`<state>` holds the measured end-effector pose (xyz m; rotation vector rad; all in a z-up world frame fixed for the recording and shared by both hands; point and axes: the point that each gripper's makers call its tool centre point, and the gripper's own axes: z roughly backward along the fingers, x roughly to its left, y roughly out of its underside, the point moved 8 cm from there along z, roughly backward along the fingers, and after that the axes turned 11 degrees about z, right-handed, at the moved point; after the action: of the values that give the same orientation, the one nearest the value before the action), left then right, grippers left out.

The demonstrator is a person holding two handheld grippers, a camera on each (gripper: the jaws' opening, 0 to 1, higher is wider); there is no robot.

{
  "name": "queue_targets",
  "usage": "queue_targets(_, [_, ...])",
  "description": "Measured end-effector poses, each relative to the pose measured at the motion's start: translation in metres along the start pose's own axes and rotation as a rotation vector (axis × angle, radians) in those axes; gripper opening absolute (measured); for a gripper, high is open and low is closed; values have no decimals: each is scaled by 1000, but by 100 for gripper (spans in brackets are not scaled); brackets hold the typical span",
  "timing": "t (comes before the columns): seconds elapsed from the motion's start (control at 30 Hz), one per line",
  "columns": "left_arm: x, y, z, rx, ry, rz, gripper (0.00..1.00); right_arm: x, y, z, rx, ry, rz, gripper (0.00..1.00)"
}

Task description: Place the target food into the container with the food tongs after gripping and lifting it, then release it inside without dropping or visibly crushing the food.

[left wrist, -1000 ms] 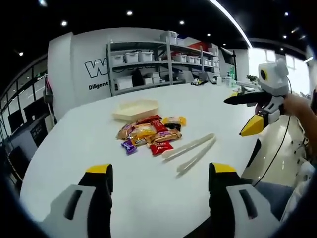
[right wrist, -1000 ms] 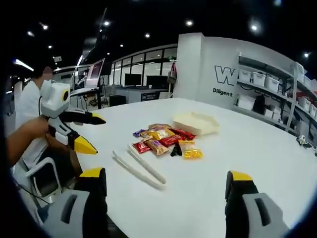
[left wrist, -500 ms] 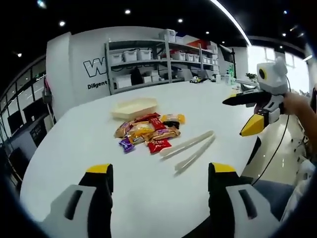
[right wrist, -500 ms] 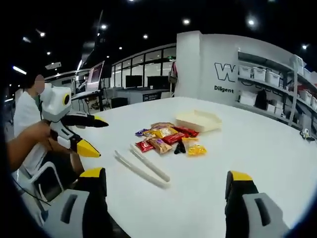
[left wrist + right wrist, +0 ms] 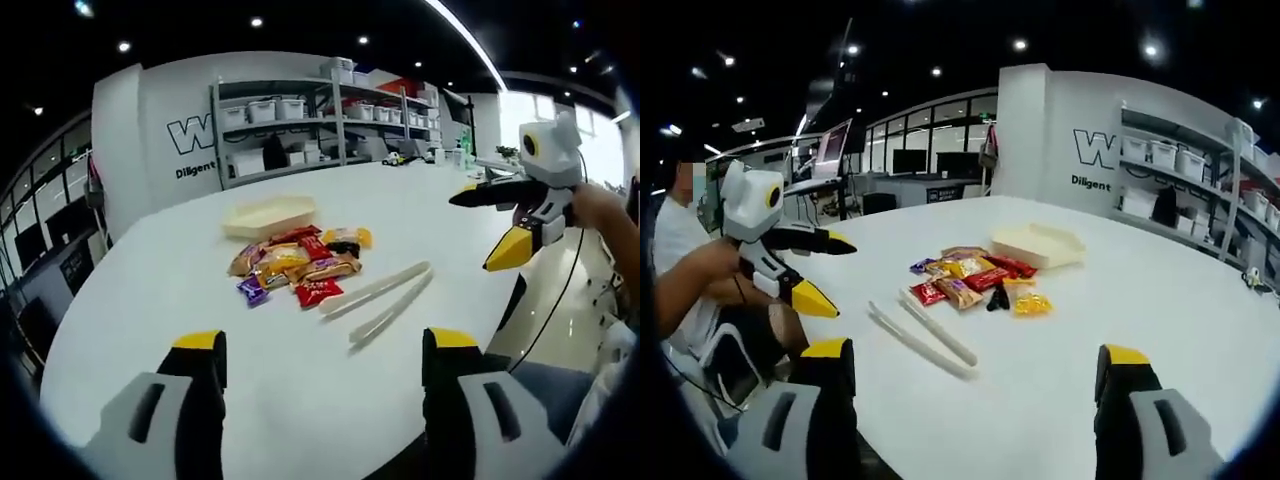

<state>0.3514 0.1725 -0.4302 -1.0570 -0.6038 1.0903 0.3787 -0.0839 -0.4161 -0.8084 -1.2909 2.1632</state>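
Note:
A heap of wrapped snacks (image 5: 295, 265) (image 5: 975, 280) lies in the middle of a white table (image 5: 150, 300) (image 5: 1120, 300). Just behind it sits a shallow cream container (image 5: 270, 217) (image 5: 1037, 246), with nothing in it. Pale food tongs (image 5: 378, 300) (image 5: 920, 335) lie flat on the table beside the heap. My left gripper (image 5: 325, 345) hangs open over the near edge, short of the snacks, and it also appears held in a hand (image 5: 810, 270). My right gripper (image 5: 975, 355) stands open too, and it enters the left gripper view from the right (image 5: 495, 230).
Shelves with white bins (image 5: 320, 125) (image 5: 1200, 180) line the back wall. A person's arm (image 5: 690, 285) holds the left gripper by a chair. Desks with monitors (image 5: 870, 170) stand beyond the table.
Both views have shifted slightly with the hands. The snacks, tongs and container lie where they were, and both grippers stay open.

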Motion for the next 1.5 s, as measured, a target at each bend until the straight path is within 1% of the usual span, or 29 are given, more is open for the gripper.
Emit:
queue_targets(0.17, [1, 1, 0, -5, -13, -1, 86, 2, 0, -1, 2, 0, 6, 99])
queue_targets(0.27, [2, 1, 0, -4, -15, 10, 89, 2, 1, 0, 4, -2, 3, 99])
queue_targets(0.4, [2, 3, -2, 5, -21, 19, 98, 2, 0, 1, -3, -1, 3, 99])
queue_targets(0.5, [1, 5, -2, 16, -28, 3, 99, 1, 0, 2, -5, 4, 6, 99])
queue_targets(0.67, [1, 4, -1, 9, -37, 15, 99, 1, 0, 2, -2, 4, 8, 99])
queue_targets(0.93, [0, 2, 0, 2, -22, 24, 99, 3, 0, 2, -7, 0, 3, 99])
queue_targets(1.1, [2, 6, -1, 16, -18, 23, 99, -1, 4, 3, -2, 2, -6, 99])
queue_targets(1.17, [3, 9, -3, 30, -4, 33, 99, -1, 5, 3, -9, 1, -19, 99])
queue_targets(1.27, [1, 12, -5, 34, 24, 46, 99, 2, 5, 3, -19, -8, -23, 99])
queue_targets(1.37, [1, 14, -8, 31, 45, 51, 94, 7, 9, -1, -12, -35, -24, 96])
queue_targets(1.5, [0, 20, -14, 47, 61, 41, 90, 13, 15, -5, -8, -61, -23, 92])
